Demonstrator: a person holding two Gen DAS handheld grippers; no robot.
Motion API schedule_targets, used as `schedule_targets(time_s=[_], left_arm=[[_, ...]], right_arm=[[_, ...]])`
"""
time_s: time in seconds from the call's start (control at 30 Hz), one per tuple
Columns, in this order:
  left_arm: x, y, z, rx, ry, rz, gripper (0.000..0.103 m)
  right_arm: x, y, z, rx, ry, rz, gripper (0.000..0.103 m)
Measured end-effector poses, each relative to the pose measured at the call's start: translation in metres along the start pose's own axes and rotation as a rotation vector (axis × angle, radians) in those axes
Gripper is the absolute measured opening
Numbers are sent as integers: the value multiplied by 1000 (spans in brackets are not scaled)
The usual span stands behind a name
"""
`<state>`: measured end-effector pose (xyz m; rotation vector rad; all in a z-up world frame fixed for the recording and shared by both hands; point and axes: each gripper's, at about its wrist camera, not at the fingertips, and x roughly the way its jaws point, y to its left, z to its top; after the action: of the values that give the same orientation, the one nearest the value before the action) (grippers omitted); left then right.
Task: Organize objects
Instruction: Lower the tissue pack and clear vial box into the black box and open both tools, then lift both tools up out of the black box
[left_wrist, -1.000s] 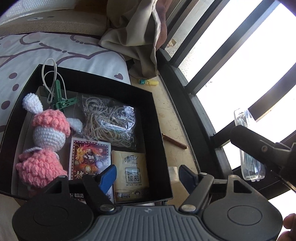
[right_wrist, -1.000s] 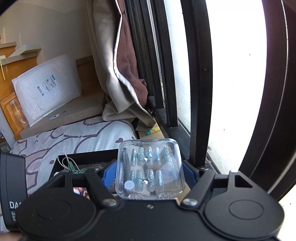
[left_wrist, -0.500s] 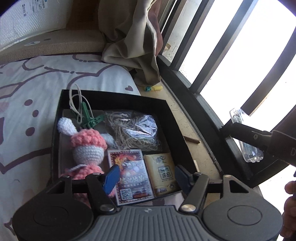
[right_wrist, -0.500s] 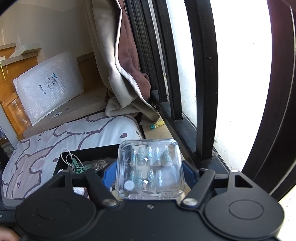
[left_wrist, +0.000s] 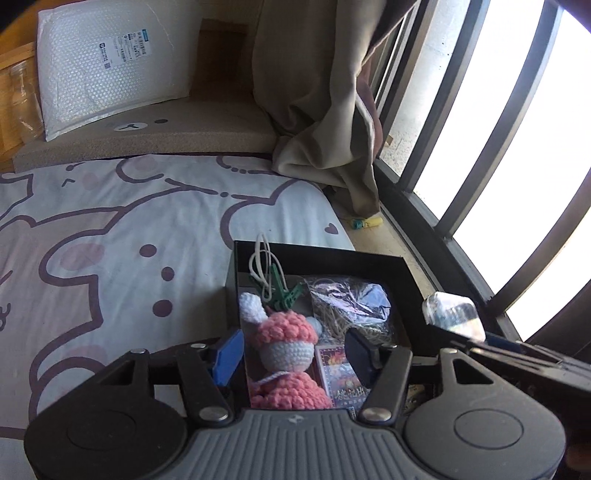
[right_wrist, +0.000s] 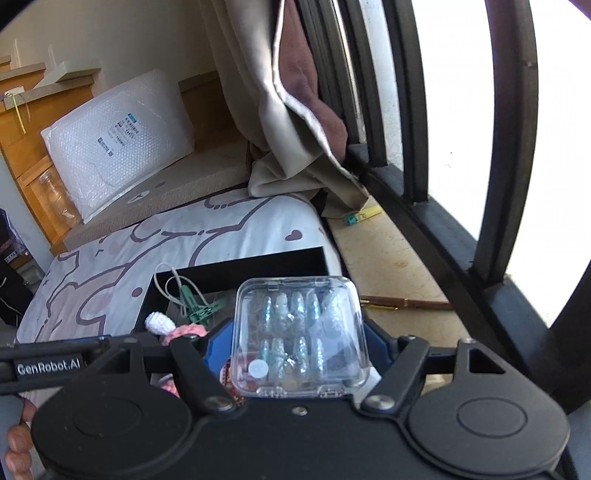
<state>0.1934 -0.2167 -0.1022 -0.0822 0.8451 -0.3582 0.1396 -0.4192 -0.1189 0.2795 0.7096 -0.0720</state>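
Left gripper (left_wrist: 293, 350), jaws closing w/ nothing between them, hangs over a black box (left_wrist: 402, 273) w/ a pink crochet doll (left_wrist: 291, 347). Right gripper (right_wrist: 295, 341) clamps a clear plastic case (right_wrist: 301, 338) of pale-blue press-on nails, above the box's right side.

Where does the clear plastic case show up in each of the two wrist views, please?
Left wrist: the clear plastic case sits at the right, beside the black box, in the other hand's tongs.
Right wrist: it fills the lower middle, between that tool's blue pads.
Shared landmark: the green clip in the box.
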Motion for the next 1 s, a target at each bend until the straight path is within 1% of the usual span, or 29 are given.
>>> schedule_targets(time_s=[0.07, 0.1, 0.27, 0.33, 0.37, 0.43, 0.47, 0.5, 0.6, 0.77, 1.0], left_arm=[[-1, 5, 2, -12, -1, 10, 60], [-1, 7, 2, -17, 2, 17, 62], [4, 15, 4, -29, 15, 41, 64], [5, 19, 5, -38, 16, 50, 71], [6, 21, 5, -42, 17, 55, 72], [6, 22, 5, -48, 19, 66, 82], [6, 22, 5, -47, 18, 72, 86], [6, 22, 6, -44, 16, 79, 86], [5, 22, 7, -43, 16, 90, 90], [-4, 22, 9, -31, 9, 94, 92], [-22, 23, 14, -30, -6, 119, 93]], right_arm=[[9, 6, -5, -2, 20, 6, 73], [13, 9, -8, -7, 30, 7, 73], [35, 17, -16, -20, 73, -5, 74], [42, 19, -18, -23, 88, -19, 74], [45, 20, -19, -25, 99, -30, 74], [49, 21, -21, -28, 113, -53, 77], [49, 21, -22, -30, 115, -59, 80], [48, 21, -23, -29, 112, -52, 84], [41, 21, -21, -26, 104, -45, 89], [28, 20, -15, -26, 84, -57, 90], [3, 19, -4, -29, 57, -89, 90]])
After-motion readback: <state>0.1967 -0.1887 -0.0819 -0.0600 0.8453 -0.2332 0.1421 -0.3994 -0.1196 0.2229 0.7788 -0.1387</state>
